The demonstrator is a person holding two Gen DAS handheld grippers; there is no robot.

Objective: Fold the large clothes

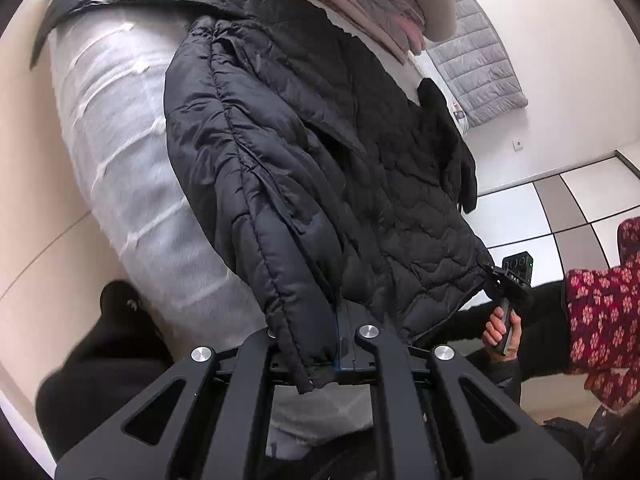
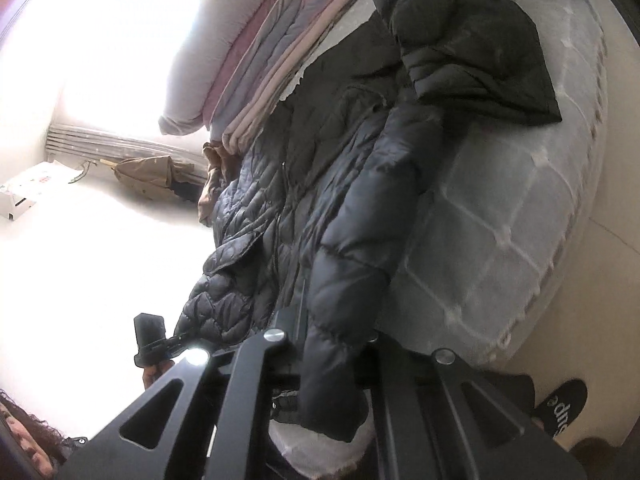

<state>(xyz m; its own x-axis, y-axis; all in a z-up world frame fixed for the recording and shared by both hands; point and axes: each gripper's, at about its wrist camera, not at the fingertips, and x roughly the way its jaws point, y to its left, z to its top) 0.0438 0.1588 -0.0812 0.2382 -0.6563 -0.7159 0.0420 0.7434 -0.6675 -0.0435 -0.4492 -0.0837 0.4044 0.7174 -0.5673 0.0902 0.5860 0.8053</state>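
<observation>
We've got the black puffer jacket [image 1: 320, 168] lying on the mattress [image 1: 120, 152], its long axis running straight away from both hand-held grippers toward the stack of folded clothes [image 1: 384, 4] at the far end.

Left hand-held gripper [image 1: 340, 344]: jaws pressed together on the jacket's near hem, next to a sleeve that drapes over the linkage and hangs off the mattress edge toward us.

Right hand-held gripper [image 1: 490, 276]: in the left wrist view it sits well to the right and a bit forward, pinching the hem's other corner. In its own camera [image 2: 336, 340] a sleeve hangs over the fingers and hides the tips, so that view alone doesn't confirm the pinch.

So both hands are on the hem end, with the whole body ahead of us. We'd judge the next move is a lengthwise fold: lift the hem and carry it forward toward the collar. Neither hand is clearly nearer; they flank the hem.

Room:
- Bare mattress left of the jacket.
- A second dark garment [image 2: 472, 48] lies at the far end, touching or overlapping the jacket near the shoulder; can't tell which.
- The folded stack sits right at the collar end, so forward travel is limited.
- Loose sleeves may drag.
</observation>
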